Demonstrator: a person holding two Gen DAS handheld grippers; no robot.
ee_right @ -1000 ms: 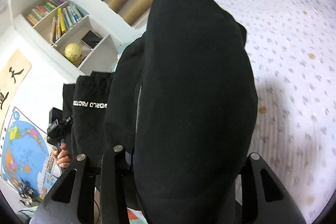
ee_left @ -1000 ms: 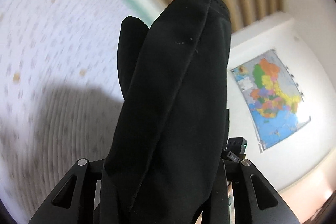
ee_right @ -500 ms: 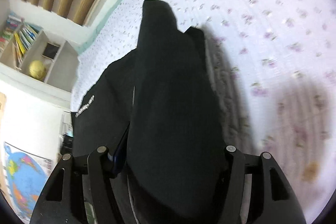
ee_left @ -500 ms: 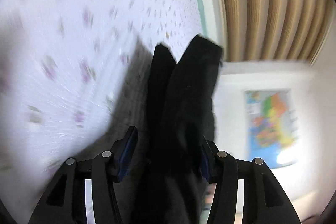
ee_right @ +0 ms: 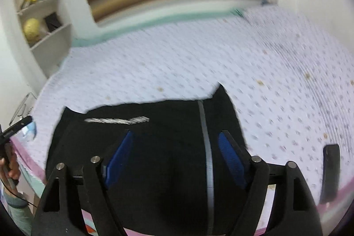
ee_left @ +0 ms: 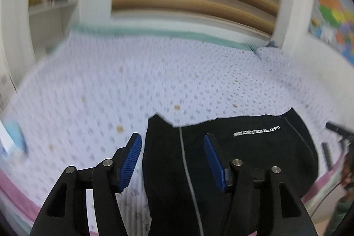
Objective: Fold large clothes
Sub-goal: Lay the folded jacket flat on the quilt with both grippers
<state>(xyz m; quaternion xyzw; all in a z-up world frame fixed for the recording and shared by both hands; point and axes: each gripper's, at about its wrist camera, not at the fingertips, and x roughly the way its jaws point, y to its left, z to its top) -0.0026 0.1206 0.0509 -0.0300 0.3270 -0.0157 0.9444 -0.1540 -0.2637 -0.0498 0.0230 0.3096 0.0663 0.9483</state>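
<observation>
Two claws are over the same black garment, which lies flat on the bed at its near edge, folded into a wide band. The left claw has its blue pads spread apart and holds nothing; the cloth lies below and just ahead of it, and most of it goes away to the claw's right side. The right claw is also spread with nothing between its pads, and the garment lies under it and reaches mostly to its left. So the long axis of the garment runs across both claws, from one claw to the other, and each claw stands over one end. I judge that the next fold must start from these two ends together, since neither claw is nearer to the middle. A grey seam line passes between the pads of the right claw. The left wrist view shows the white printed lettering clearly, while in the right wrist view it is only a blurred streak. The right wrist view alone shows a dark flat object on the bed to the claw's right, well apart from the cloth.
</observation>
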